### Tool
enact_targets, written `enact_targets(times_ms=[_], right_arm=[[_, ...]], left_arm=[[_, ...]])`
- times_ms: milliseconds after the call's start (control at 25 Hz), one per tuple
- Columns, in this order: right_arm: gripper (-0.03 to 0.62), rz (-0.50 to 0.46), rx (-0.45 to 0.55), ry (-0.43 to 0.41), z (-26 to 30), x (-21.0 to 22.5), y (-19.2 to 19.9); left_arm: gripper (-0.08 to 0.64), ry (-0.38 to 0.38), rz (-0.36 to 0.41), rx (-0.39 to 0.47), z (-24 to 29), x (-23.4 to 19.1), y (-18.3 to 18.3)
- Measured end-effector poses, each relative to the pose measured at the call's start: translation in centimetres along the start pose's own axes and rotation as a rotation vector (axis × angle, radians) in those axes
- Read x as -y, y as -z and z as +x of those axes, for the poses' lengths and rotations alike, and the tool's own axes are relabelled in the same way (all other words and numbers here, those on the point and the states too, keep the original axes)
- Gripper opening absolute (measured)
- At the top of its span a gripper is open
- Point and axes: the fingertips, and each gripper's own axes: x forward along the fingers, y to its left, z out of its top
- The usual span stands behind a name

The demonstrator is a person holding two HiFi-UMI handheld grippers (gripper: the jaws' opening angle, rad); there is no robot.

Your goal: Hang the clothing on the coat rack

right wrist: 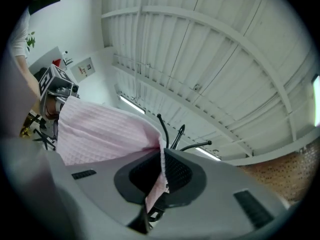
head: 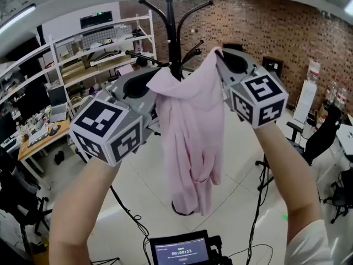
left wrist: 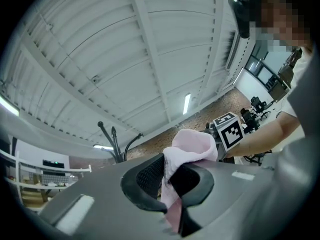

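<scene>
Screen: a small dark screen (head: 179,251) sat nearest us, at the bottom edge of the head view; it lay below the hem and out of the path.
Left gripper: the left gripper (head: 156,87) had its jaws closed on a fold of the pink garment (head: 193,126); cloth bulged out above them in its own view.
Right gripper: the right gripper (head: 220,59) was clamped on a thin edge of the same cloth, at the other side of the collar.
Garment: it hung free between the two grippers, raised just in front of the pole of the coat rack (head: 171,26); we judged it not yet on any hook.
Risk: the right grip held only an edge, so a tug against a hook could pull it loose; releasing before the collar sat over a hook would drop the garment to the floor; a hard push might tip the rack.
In the way: the lower hooks (head: 144,58) stuck out towards us and could snag the cloth.
Around: shelving (head: 99,48) stood far left; a brick wall (head: 276,32) closed the room behind.
</scene>
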Motion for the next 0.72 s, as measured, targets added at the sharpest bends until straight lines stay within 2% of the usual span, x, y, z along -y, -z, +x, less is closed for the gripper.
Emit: enact_targets(times_ms=[280, 480, 720], right_arm=[[0.008, -0.030, -0.046, 0.051, 0.7, 5.3, 1.4], [0.008, -0.041, -0.072, 0.057, 1.5, 8.4, 2.8], [0.008, -0.039, -0.065, 0.060, 3.4, 11.7, 3.7]], left_arm=[[0.017, 0.010, 0.041, -0.013, 4.5, -0.3, -0.9], [0.017, -0.045, 0.054, -0.046, 7.8, -2.5, -0.9], [0.017, -0.153, 0.056, -0.073, 10.3, -7.1, -1.1]])
